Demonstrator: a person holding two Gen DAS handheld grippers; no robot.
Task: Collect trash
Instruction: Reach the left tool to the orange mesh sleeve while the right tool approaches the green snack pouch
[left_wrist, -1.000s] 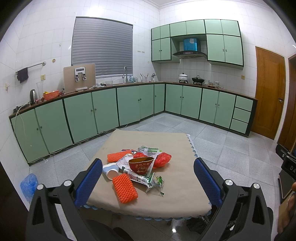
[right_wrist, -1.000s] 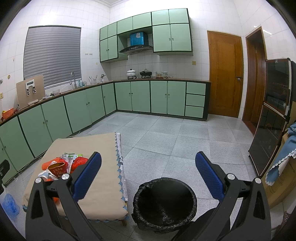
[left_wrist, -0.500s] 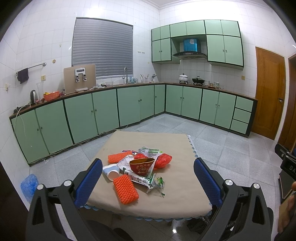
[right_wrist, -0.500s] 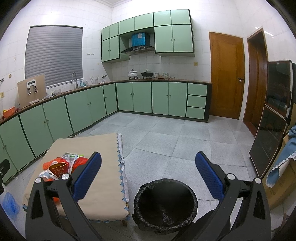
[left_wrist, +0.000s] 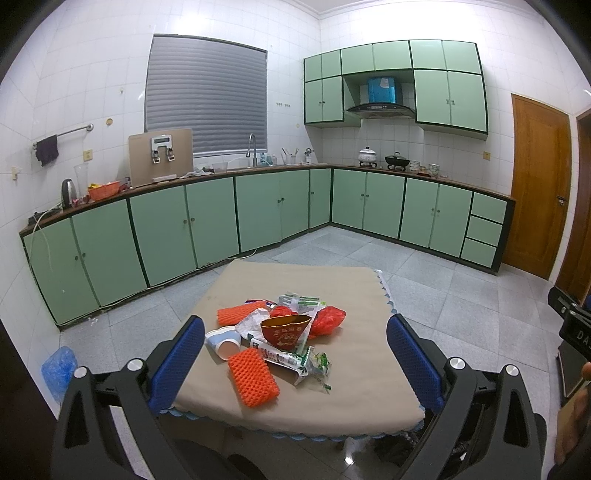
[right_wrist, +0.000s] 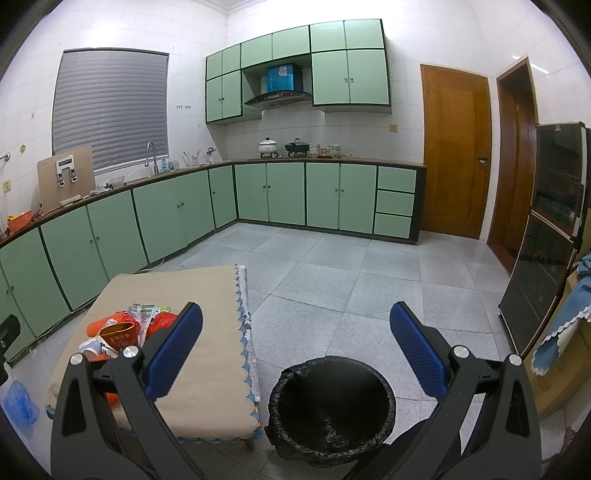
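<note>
A pile of trash lies on a low table with a beige cloth (left_wrist: 354, 373): an orange foam net (left_wrist: 253, 376), a second orange net (left_wrist: 238, 314), a white paper cup (left_wrist: 223, 341), a red paper bowl (left_wrist: 285, 328), a red plastic bag (left_wrist: 327, 320) and green-white wrappers (left_wrist: 295, 360). My left gripper (left_wrist: 295, 354) is open and empty, above the table's near edge, short of the pile. My right gripper (right_wrist: 295, 343) is open and empty, above a bin with a black liner (right_wrist: 330, 404) on the floor right of the table (right_wrist: 207, 354). The pile (right_wrist: 118, 332) shows at its left.
Green cabinets (left_wrist: 207, 218) line the far and left walls. A blue plastic bag (left_wrist: 57, 365) lies on the floor left of the table. A dark glass cabinet (right_wrist: 546, 236) and a box with a blue cloth (right_wrist: 565, 332) stand at the right. Grey tiled floor (right_wrist: 369, 280) lies beyond.
Both grippers have drifted very slightly; the views are almost the same. Nothing was taken hold of or let go.
</note>
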